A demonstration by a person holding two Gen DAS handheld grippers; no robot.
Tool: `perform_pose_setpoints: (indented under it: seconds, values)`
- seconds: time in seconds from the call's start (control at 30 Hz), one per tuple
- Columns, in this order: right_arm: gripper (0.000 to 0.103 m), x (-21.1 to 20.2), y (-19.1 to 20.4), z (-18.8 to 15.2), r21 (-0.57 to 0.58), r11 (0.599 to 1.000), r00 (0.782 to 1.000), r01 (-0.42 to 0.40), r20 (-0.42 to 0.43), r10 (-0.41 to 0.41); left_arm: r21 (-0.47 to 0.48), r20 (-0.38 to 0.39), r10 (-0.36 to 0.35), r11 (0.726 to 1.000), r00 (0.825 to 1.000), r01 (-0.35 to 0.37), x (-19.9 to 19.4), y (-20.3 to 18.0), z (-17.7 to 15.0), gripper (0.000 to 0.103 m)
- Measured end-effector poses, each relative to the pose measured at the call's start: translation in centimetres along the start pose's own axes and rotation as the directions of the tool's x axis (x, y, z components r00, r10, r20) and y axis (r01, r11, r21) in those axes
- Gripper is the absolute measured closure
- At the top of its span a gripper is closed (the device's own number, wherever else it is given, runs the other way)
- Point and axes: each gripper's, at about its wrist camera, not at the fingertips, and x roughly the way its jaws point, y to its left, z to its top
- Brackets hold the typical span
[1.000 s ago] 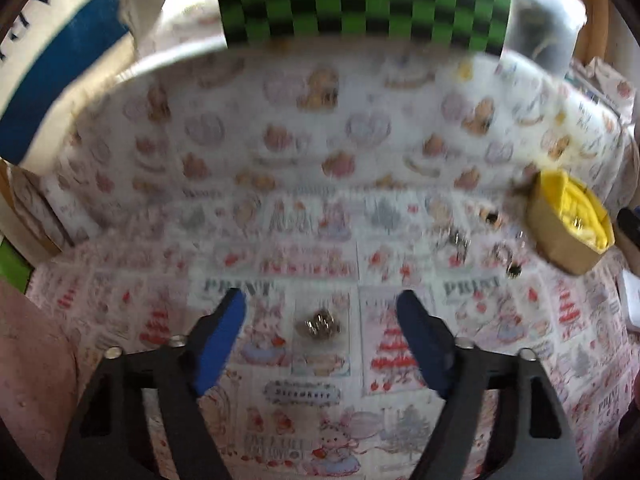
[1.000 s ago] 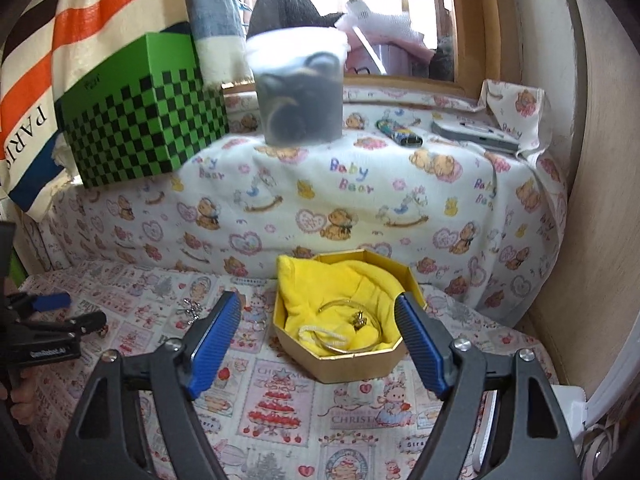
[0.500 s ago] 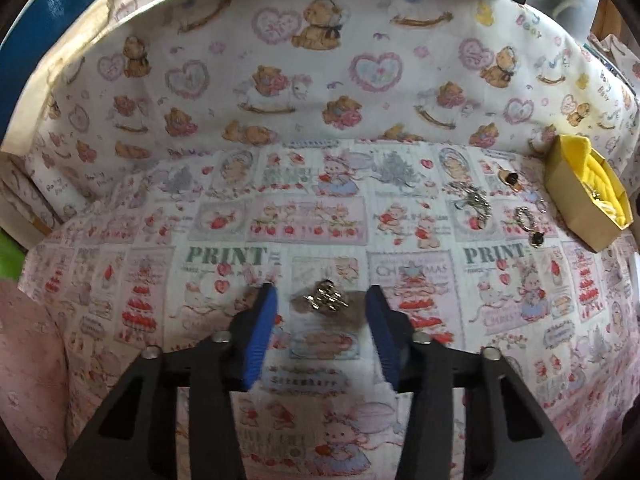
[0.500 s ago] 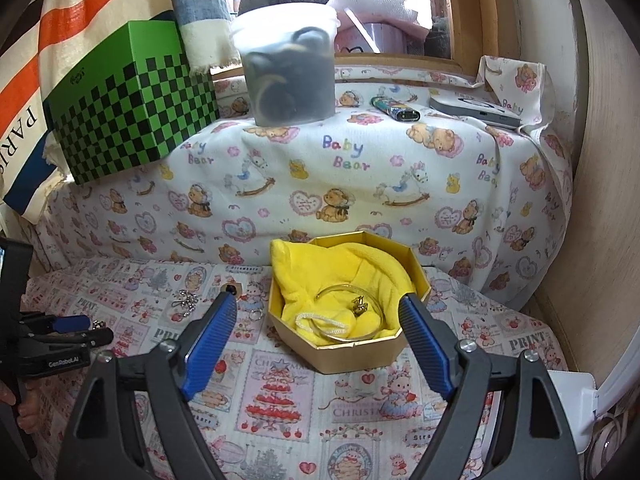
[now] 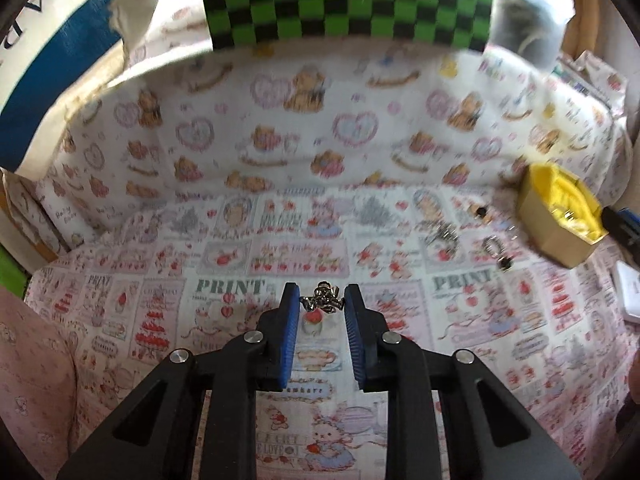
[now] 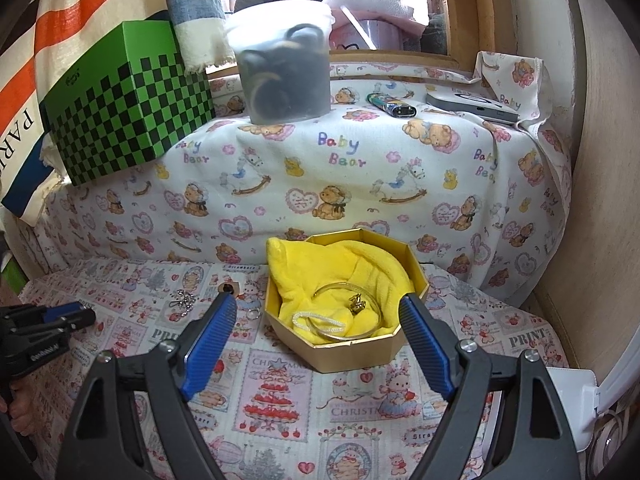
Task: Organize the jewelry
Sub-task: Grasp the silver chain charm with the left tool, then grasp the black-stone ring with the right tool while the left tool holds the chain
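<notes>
The left gripper (image 5: pixel 322 300) is closing its fingers on a silver trinket (image 5: pixel 322 301), likely bound for the gold box (image 6: pixel 356 350); right gripper (image 6: pixel 316 312) waits there, fingers apart.

Light: soft daylight from the far window (image 6: pixel 384 4), which is glared white.
Shadows: faint.
Blur: left wrist view smeared at the far checkered box (image 5: pixel 340 0); right wrist view sharp.
Distortion: fisheye bending, dark corners.
</notes>
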Motion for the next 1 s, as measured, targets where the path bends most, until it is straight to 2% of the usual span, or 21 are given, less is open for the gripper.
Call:
perform_pose_setpoints:
  seconds: [0.1,0.27,0.37,0.4,0.5,0.53,0.6,0.67,0.8,0.93,1.0]
  values:
    - [0.021,-0.2,0.1,-0.1,0.003,1.000,1.000,-0.009,0.006,0.009,-0.009,0.033,-0.029,1.000,0.999,0.030,-1.2,-0.2,0.1,0.081]
    - [0.021,-0.5,0.9,-0.5,0.000,0.998,0.998,-0.064,0.016,0.064,0.029,0.052,-0.050,0.998,0.997,0.048,-0.4,0.2,0.3,0.081]
    - [0.023,-0.3,2.4,-1.0,-0.077,0.989,0.992,-0.123,-0.006,0.123,0.021,0.068,-0.055,0.998,0.996,0.053,0.5,0.7,0.2,0.081]
    - [0.026,-0.2,2.8,-1.2,-0.092,0.986,0.991,-0.136,-0.015,0.135,0.014,0.071,-0.062,0.998,0.996,0.061,0.8,0.8,0.2,0.081]
    - [0.047,-0.1,4.4,-1.7,-0.144,0.971,0.981,-0.191,-0.052,0.185,0.016,0.082,-0.074,0.997,0.994,0.073,1.7,0.9,0.0,0.081]
    - [0.050,0.0,5.1,-1.9,-0.164,0.965,0.978,-0.206,-0.070,0.197,0.021,0.081,-0.080,0.997,0.994,0.078,2.0,0.8,-0.1,0.081]
    - [0.066,0.9,6.2,-2.0,-0.187,0.962,0.976,-0.201,-0.121,0.180,0.015,0.077,-0.089,0.996,0.993,0.088,2.5,0.8,-0.3,0.081]
    - [0.075,2.7,7.4,-1.9,-0.218,0.963,0.975,-0.156,-0.189,0.115,0.011,0.083,-0.089,0.996,0.993,0.089,2.9,0.7,-0.4,0.081]
    - [0.076,5.5,7.4,-1.5,-0.124,0.979,0.953,-0.164,-0.277,0.125,0.020,0.099,-0.086,0.996,0.991,0.084,3.0,0.8,-0.4,0.081]
    - [0.076,6.3,8.3,-1.2,-0.139,0.979,0.956,-0.147,-0.273,0.105,0.021,0.102,-0.081,0.997,0.992,0.080,3.5,0.9,-0.3,0.081]
    - [0.077,6.9,8.7,-1.3,-0.148,0.978,0.952,-0.147,-0.290,0.099,0.000,0.084,-0.109,0.994,0.990,0.109,3.8,1.3,-0.2,0.081]
